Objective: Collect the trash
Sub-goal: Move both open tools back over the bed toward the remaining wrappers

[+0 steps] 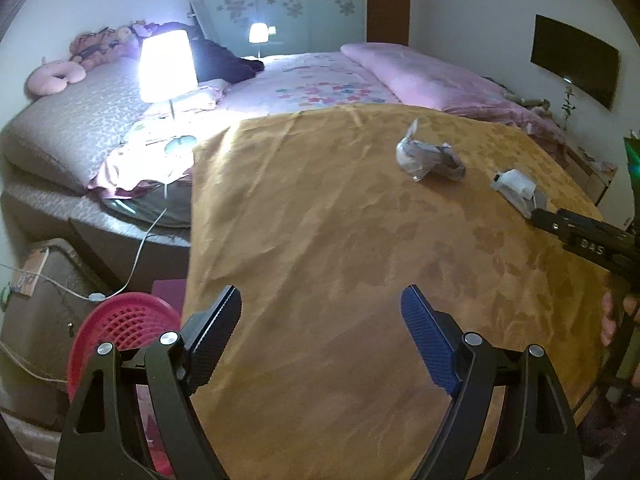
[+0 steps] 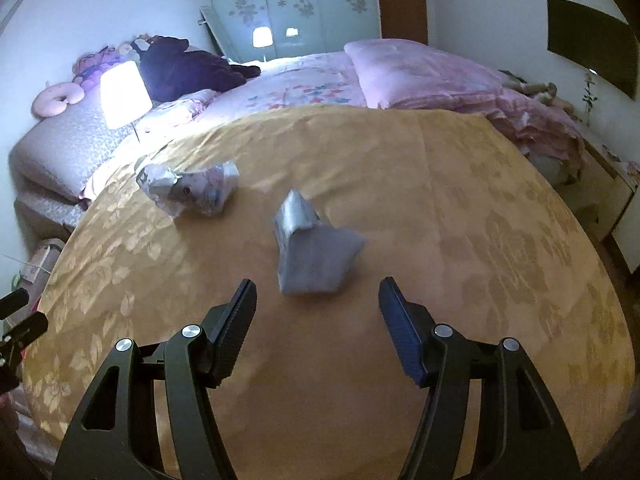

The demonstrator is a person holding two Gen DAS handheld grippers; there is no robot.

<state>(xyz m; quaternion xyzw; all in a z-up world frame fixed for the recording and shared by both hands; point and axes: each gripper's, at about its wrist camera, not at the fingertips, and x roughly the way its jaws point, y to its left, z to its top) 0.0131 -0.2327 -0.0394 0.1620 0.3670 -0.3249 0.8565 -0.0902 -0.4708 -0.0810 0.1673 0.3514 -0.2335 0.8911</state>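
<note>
Two pieces of trash lie on the round table's gold cloth (image 2: 440,208). A grey-white folded packet (image 2: 312,252) sits just ahead of my right gripper (image 2: 318,283), which is open, its tips on either side of the packet's near edge without touching it. A crumpled printed wrapper (image 2: 192,192) lies farther left. In the left wrist view the wrapper (image 1: 430,160) and the packet (image 1: 516,188) are at the far right, with the right gripper (image 1: 538,210) beside the packet. My left gripper (image 1: 322,294) is open over bare cloth (image 1: 320,220) near the table's left edge.
A red mesh basket (image 1: 120,320) stands on the floor below the table's left edge, beside a cardboard box (image 1: 44,280) and white cables (image 1: 140,248). A lit lamp (image 1: 168,66) and a bed with pink bedding (image 1: 320,80) lie beyond. A person's hand (image 1: 612,316) shows at right.
</note>
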